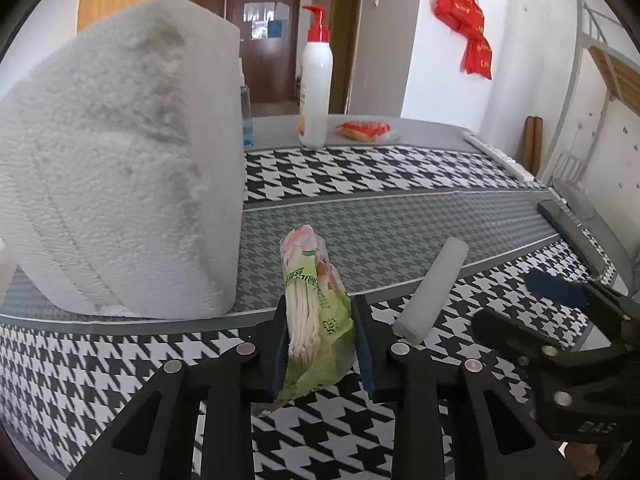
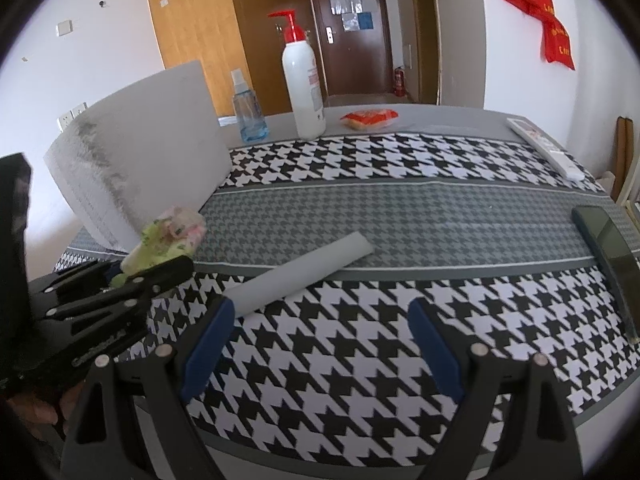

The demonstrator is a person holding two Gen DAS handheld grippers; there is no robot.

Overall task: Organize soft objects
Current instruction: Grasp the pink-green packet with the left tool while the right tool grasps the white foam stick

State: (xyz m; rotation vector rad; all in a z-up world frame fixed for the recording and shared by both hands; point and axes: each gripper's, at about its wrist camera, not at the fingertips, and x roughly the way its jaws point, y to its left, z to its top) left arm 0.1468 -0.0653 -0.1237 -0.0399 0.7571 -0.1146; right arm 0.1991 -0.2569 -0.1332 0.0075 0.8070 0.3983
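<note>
My left gripper (image 1: 320,320) is shut on a green and pink tissue pack (image 1: 316,300) and holds it just above the houndstooth cloth, beside a big white foam block (image 1: 120,160). The pack (image 2: 168,236) and the left gripper (image 2: 148,272) also show in the right wrist view, in front of the foam block (image 2: 152,140). My right gripper (image 2: 320,320) is open and empty above the cloth. A white foam strip (image 2: 300,268) lies just beyond its left finger; it shows in the left wrist view too (image 1: 432,288). The right gripper (image 1: 560,312) appears at the right there.
A white pump bottle (image 2: 302,92), a blue spray bottle (image 2: 248,112) and a red snack packet (image 2: 370,117) stand at the table's far side. A white remote (image 2: 544,146) and a dark phone (image 2: 608,248) lie at the right edge.
</note>
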